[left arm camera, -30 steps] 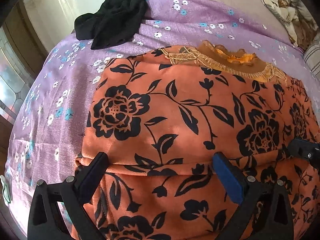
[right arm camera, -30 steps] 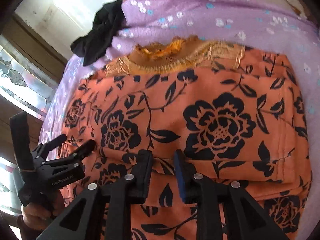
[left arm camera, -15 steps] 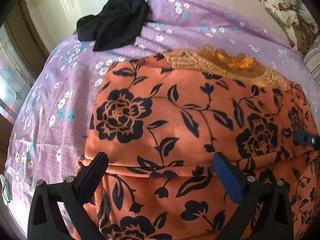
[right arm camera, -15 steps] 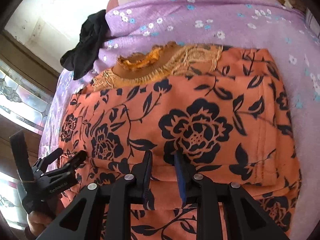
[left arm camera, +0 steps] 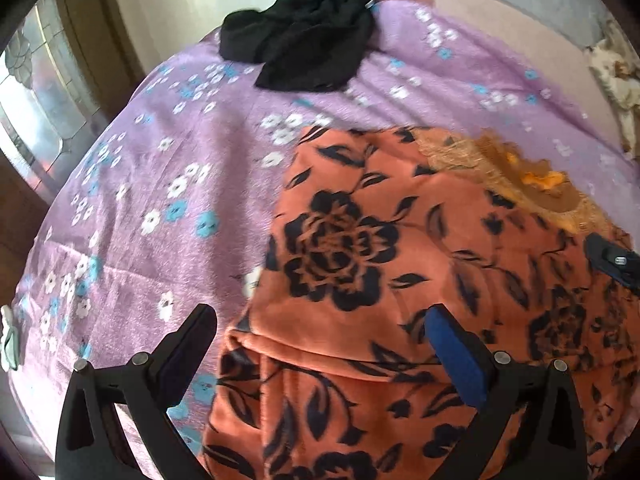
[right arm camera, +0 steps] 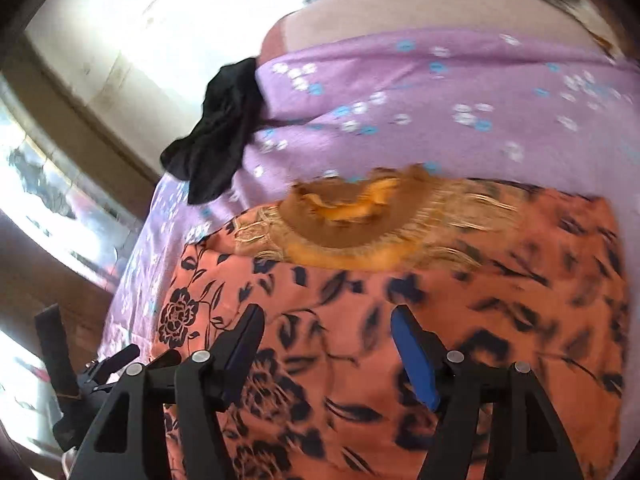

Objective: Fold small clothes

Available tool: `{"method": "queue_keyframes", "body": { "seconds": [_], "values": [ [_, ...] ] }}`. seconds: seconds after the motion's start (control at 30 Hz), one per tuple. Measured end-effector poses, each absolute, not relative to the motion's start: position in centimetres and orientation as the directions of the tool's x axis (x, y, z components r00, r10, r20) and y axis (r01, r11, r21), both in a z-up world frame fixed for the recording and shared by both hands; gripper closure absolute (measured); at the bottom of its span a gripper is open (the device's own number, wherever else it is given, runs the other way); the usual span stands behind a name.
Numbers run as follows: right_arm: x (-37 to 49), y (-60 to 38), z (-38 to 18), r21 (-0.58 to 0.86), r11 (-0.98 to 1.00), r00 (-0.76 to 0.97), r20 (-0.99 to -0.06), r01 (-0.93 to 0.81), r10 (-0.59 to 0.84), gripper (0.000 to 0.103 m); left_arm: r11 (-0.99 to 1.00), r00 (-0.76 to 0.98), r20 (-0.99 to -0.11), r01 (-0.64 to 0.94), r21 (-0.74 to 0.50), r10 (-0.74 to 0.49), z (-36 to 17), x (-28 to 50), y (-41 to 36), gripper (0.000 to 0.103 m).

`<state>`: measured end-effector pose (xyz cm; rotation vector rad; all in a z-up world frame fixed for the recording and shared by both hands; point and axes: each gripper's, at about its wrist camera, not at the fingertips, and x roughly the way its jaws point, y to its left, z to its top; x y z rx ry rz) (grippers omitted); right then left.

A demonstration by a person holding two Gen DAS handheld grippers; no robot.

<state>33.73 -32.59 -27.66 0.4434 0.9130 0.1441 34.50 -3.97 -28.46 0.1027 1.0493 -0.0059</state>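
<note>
- The orange floral garment (left arm camera: 400, 264) is laid flat on the bed sheet (left arm camera: 160, 184), with a doubled layer whose folded edge is seen just ahead of the left tool (left arm camera: 320, 336); one fold is judged to be already made.
- The embroidered neckline (right arm camera: 360, 224) is left exposed at the far end of the garment, beyond the right tool (right arm camera: 326, 332), presumably so that the next fold can be gauged against it.
- The left tool is held with its fingers wide apart and nothing between them, over the garment's near left corner; one finger lies over bare sheet, the other over cloth. A grasp of that edge is judged to be in preparation.
- The right tool is likewise spread and empty, poised above the middle of the cloth; contact with the fabric cannot be told.
- A black garment (left arm camera: 304, 36) is heaped far ahead of both tools at the bed's far corner, well apart from the orange piece, presumably set aside for its own turn.
- Both views are blurred, so fine creases are not reported.
</note>
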Motion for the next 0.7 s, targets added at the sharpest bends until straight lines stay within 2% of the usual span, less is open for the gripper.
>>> {"method": "queue_keyframes", "body": {
  "seconds": [0.07,0.1,0.17,0.23,0.37,0.47,0.6,0.63,0.7],
  "values": [
    [35.6,-32.0,-29.7,0.294,0.945,0.542,-0.822,0.143,0.174,0.068,0.995,0.46,-0.885,0.034,0.098,0.071,-29.3,35.0,-3.5,0.0],
    [36.1,-32.1,-29.8,0.284,0.947,0.554,-0.818,0.153,0.156,0.07,0.996,0.444,-0.893,0.025,0.088,0.068,-29.6,35.2,-3.2,0.0],
    [37.2,-32.5,-29.1,0.284,0.941,0.556,-0.82,0.185,0.138,0.071,0.999,0.428,-0.903,0.002,0.045,0.039,-29.7,35.3,-2.6,0.0],
    [37.9,-32.2,-27.9,0.339,0.924,0.575,-0.798,0.179,0.182,0.07,0.999,0.425,-0.904,-0.021,0.038,0.043,-29.6,35.3,-2.2,0.0],
    [39.4,-27.6,-25.2,0.396,0.918,0.582,-0.741,-0.021,0.334,0.07,0.999,0.421,-0.906,-0.042,0.029,0.044,-29.5,35.1,-1.5,0.0],
    [41.4,-23.2,-25.3,0.424,0.897,0.496,-0.756,-0.127,0.428,0.07,0.998,0.412,-0.91,-0.055,0.015,0.037,-29.6,35.4,-0.8,0.0],
    [44.1,-21.6,-28.9,0.421,0.906,0.4,-0.824,-0.038,0.4,0.073,0.999,0.405,-0.914,-0.047,0.016,0.034,-29.7,35.3,-0.9,0.0],
    [44.5,-22.1,-29.2,0.445,0.895,0.429,-0.807,-0.01,0.406,0.077,0.999,0.403,-0.914,-0.041,0.016,0.031,-29.7,35.3,-1.0,0.0],
    [44.7,-23.2,-28.7,0.474,0.88,0.468,-0.786,0.038,0.403,0.078,0.999,0.404,-0.914,-0.032,0.01,0.023,-29.7,35.3,-1.3,0.0]
  ]
}}
